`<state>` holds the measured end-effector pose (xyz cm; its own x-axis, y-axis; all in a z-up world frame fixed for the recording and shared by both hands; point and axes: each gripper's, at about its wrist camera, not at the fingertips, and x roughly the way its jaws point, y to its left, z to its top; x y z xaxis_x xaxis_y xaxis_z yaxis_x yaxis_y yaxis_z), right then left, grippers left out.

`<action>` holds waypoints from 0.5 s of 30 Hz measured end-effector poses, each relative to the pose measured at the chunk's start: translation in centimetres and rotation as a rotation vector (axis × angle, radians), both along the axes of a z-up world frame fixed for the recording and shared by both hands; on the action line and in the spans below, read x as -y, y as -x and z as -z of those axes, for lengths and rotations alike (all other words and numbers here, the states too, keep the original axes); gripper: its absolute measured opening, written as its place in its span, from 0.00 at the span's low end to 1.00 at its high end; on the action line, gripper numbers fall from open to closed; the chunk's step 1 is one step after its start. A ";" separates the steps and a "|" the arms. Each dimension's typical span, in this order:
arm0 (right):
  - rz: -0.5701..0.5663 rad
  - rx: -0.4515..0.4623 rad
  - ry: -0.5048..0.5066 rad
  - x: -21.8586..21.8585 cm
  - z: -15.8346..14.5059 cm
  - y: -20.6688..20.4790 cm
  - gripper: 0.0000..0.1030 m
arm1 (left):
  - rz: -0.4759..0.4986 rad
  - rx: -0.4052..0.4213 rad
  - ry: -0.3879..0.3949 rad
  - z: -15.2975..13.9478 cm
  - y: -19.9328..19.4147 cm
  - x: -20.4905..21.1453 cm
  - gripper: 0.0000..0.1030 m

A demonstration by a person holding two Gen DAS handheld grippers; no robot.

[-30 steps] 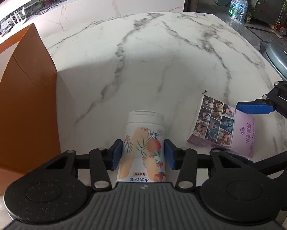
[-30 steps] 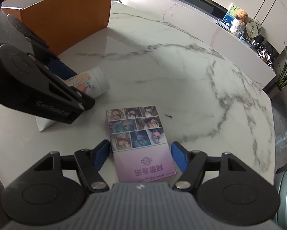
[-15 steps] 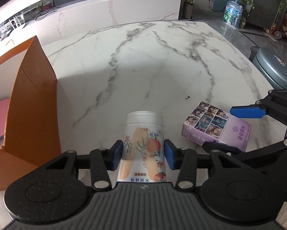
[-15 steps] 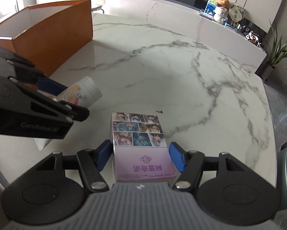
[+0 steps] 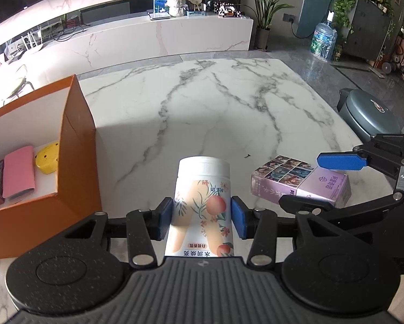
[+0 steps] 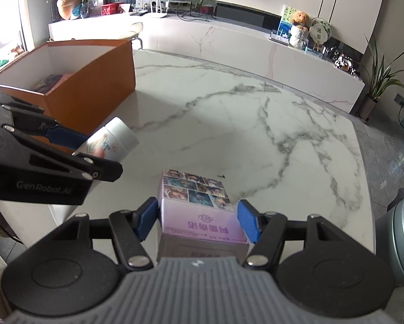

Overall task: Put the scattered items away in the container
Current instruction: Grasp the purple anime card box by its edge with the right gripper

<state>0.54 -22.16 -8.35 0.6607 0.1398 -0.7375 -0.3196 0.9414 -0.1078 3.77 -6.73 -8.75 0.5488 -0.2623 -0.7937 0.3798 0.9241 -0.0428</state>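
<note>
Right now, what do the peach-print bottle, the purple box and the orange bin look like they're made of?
Peach-print bottle: probably plastic, with smooth white cap and satiny printed wrap.
Purple box: thin cardboard, with crisp folded edges and a printed picture grid.
Orange bin: looks like stiff paperboard, with matte orange outside, white inside and sharp creased corners.

Left wrist view: looks forward over counter (image 5: 202,113), close above it, orange box (image 5: 77,162) at left. Right wrist view: faces same counter from further right. Shared: box, bottle (image 5: 202,202), card pack (image 6: 199,205).

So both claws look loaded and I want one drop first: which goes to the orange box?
Left claw: its bottle is gripped beside the orange box; the right claw is farther.
</note>
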 end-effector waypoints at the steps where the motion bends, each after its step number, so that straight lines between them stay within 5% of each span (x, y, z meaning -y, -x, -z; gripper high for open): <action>1: -0.002 0.008 0.000 -0.1 -0.4 0.2 0.65 | -0.003 0.003 0.000 -0.4 0.1 -0.1 0.52; 2: -0.012 0.012 -0.015 -0.1 -0.8 0.4 0.63 | -0.007 0.007 -0.001 -0.8 0.2 -0.2 0.52; 4: -0.001 0.029 -0.040 -0.1 -1.8 0.7 0.01 | -0.014 0.015 -0.003 -1.5 0.3 -0.3 0.52; 15: 0.048 -0.049 -0.013 0.9 -1.2 -0.5 0.02 | -0.042 0.021 0.009 -2.5 0.5 -2.0 0.52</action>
